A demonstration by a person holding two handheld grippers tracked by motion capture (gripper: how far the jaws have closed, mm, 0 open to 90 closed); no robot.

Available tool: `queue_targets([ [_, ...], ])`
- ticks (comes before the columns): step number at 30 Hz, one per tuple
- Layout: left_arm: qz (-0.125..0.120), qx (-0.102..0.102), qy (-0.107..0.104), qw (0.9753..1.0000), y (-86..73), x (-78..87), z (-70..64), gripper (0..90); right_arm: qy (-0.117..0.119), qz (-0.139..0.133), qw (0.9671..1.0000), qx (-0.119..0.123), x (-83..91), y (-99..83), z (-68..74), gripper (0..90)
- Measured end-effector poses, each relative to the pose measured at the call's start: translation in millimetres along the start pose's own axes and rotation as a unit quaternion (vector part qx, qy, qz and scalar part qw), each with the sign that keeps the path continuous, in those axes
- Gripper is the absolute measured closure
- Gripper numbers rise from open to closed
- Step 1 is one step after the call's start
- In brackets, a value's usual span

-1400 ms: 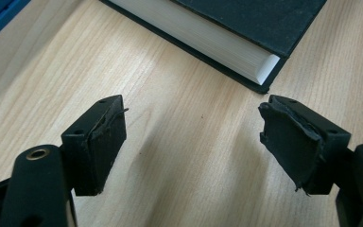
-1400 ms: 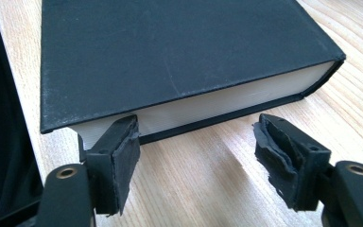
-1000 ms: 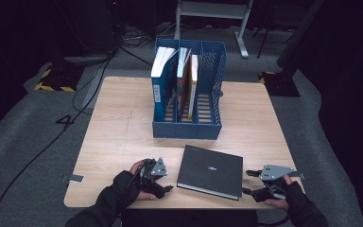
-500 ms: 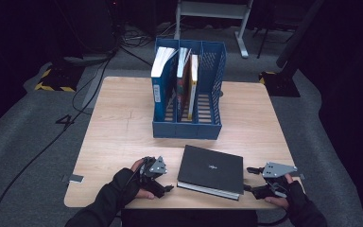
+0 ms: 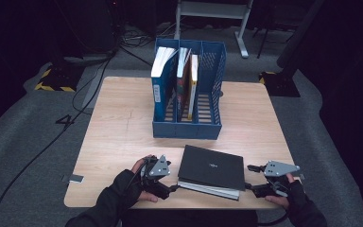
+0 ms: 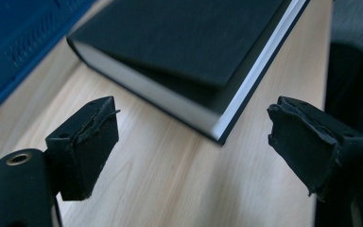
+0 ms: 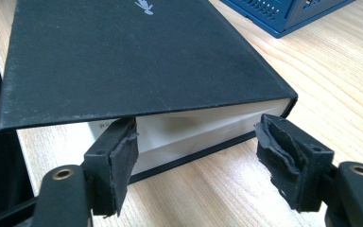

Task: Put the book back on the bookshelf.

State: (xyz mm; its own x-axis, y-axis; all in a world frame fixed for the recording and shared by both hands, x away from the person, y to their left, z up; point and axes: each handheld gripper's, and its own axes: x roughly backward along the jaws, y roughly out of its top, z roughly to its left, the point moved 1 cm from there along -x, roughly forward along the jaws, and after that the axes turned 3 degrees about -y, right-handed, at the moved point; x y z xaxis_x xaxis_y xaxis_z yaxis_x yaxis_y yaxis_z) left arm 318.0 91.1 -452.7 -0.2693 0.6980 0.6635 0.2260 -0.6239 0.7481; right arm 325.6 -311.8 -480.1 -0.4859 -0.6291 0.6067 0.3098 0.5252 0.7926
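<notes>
A black hardcover book (image 5: 211, 169) lies flat near the table's front edge. My left gripper (image 5: 174, 188) sits at its left front corner, jaws open. In the left gripper view the book (image 6: 189, 47) lies a little beyond the open left gripper (image 6: 194, 142), apart from both pads. My right gripper (image 5: 251, 177) is open at the book's right side. In the right gripper view the right gripper (image 7: 196, 156) faces the page edge of the book (image 7: 137, 61), and its left pad (image 7: 120, 156) sits just under the slightly raised cover.
A blue file holder (image 5: 211, 94) stands behind the book, with three upright books (image 5: 182, 75) in its left slots and its right slot open. Its base shows in the left gripper view (image 6: 9, 47) and the right gripper view (image 7: 288, 12). The table edge (image 5: 170, 206) runs just below both hands.
The left gripper has crept slightly right toward the book. The right gripper and the book have barely moved.
</notes>
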Motion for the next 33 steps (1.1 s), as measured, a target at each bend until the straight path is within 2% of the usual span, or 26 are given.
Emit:
queue_targets([
  [1, -0.007, 0.0, -0.003, 1.0, 3.8, 2.4, -1.3, 16.3, 0.001, -0.001, 1.0, -0.002, 0.0, 0.4, -0.2, 30.4],
  [3, -0.017, -0.005, 0.005, 0.9998, 11.1, 6.2, -4.6, 16.4, 0.0, -0.001, 1.0, -0.002, -0.4, 1.0, 0.1, 30.5],
  [4, -0.03, -0.007, 0.005, 0.9995, 16.6, 8.7, -7.3, 16.3, 0.0, -0.001, 1.0, 0.0, -0.8, 1.3, 0.4, 30.7],
  [6, -0.042, -0.008, 0.0, 0.9991, 26.4, 8.2, -12.3, 16.5, 0.0, 0.001, 1.0, 0.002, -1.8, 1.8, 0.9, 30.7],
  [10, -0.036, -0.033, -0.01, 0.9988, 44.5, -5.3, -27.2, 16.3, -0.001, 0.002, 1.0, 0.004, -2.7, 3.0, 1.5, 31.1],
  [13, -0.018, -0.057, -0.016, 0.9981, 57.5, -22.7, -39.1, 16.6, -0.001, 0.0, 1.0, 0.002, -2.4, 3.5, 1.5, 31.1],
  [15, 0.004, -0.061, -0.019, 0.998, 66.7, -38.6, -47.7, 18.8, -0.001, 0.0, 1.0, 0.001, -2.6, 3.5, 1.7, 31.1],
  [16, 0.003, -0.066, -0.02, 0.9976, 69.7, -44.9, -50.8, 18.5, -0.001, 0.001, 1.0, 0.001, -2.7, 3.5, 1.6, 31.2],
  [18, 0.016, -0.072, -0.02, 0.9971, 76.0, -59.0, -58.1, 18.6, -0.002, 0.001, 1.0, 0.001, -2.6, 3.7, 1.8, 31.1],
  [19, 0.016, -0.072, -0.02, 0.9971, 76.0, -59.0, -58.1, 18.5, -0.002, 0.001, 1.0, 0.001, -2.6, 3.7, 1.8, 31.1],
  [25, 0.032, -0.081, -0.001, 0.9962, 82.8, -83.4, -67.7, 18.5, -0.005, -0.006, 1.0, -0.001, -1.7, 5.3, 1.8, 31.5],
  [27, 0.037, -0.086, 0.019, 0.9954, 83.3, -88.0, -69.4, 18.0, -0.005, -0.003, 1.0, -0.002, -1.6, 5.6, 2.5, 31.5],
  [29, 0.04, -0.083, 0.034, 0.9952, 83.6, -91.6, -69.6, 18.8, -0.007, -0.003, 1.0, 0.0, -1.6, 5.8, 2.6, 31.5],
  [30, 0.042, -0.081, 0.048, 0.9947, 83.6, -93.7, -69.4, 19.3, -0.006, -0.001, 1.0, -0.002, -1.4, 5.9, 3.0, 31.5],
  [33, 0.048, -0.076, 0.061, 0.9941, 82.3, -98.8, -68.8, 19.6, -0.007, -0.001, 1.0, -0.001, -1.9, 6.4, 3.3, 31.5],
])
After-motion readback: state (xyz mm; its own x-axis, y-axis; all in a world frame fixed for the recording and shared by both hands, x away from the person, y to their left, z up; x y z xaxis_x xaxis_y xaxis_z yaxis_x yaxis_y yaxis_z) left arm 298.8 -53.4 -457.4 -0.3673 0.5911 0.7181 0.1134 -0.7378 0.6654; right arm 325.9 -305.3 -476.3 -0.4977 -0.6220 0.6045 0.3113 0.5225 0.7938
